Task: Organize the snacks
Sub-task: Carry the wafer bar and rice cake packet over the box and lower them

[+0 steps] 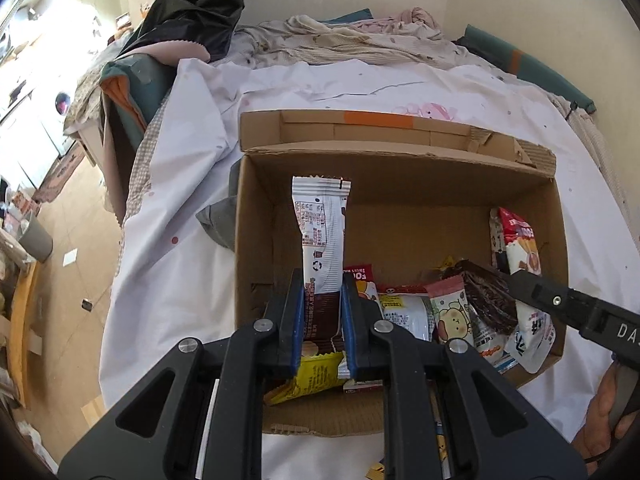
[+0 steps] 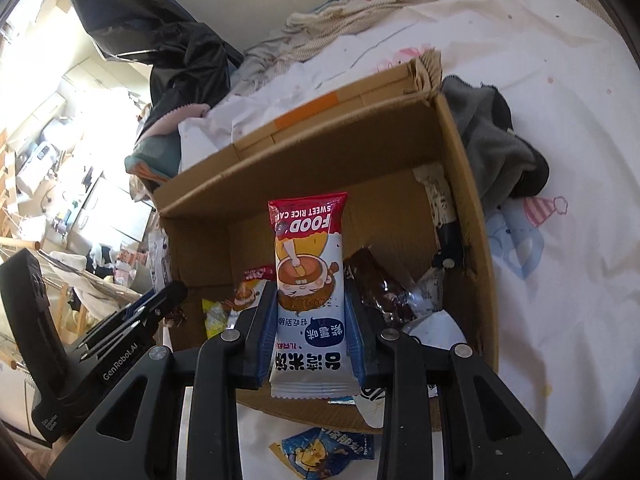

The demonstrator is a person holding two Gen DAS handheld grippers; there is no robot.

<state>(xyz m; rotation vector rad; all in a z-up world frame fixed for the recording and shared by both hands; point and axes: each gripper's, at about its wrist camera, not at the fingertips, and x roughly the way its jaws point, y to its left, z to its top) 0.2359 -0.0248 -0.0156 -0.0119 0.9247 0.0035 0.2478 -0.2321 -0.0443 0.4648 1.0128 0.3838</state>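
Observation:
An open cardboard box (image 1: pixel 400 224) sits on a white bedsheet and holds several snack packets along its near side. My left gripper (image 1: pixel 322 284) is shut on a white and brown snack packet (image 1: pixel 322 232), held upright over the box. My right gripper (image 2: pixel 310 296) is shut on a red and white sweet rice cake packet (image 2: pixel 308 276), also upright over the box (image 2: pixel 304 160). The right gripper shows at the right edge of the left wrist view (image 1: pixel 560 304). The left gripper shows at the left of the right wrist view (image 2: pixel 132 320).
A grey cloth (image 2: pixel 496 144) lies beside the box. A blue and yellow packet (image 2: pixel 324 452) lies on the sheet in front of the box. Crumpled bedding (image 1: pixel 352 36) and a black bag (image 1: pixel 192 8) lie behind. The bed edge and floor (image 1: pixel 68 248) are to the left.

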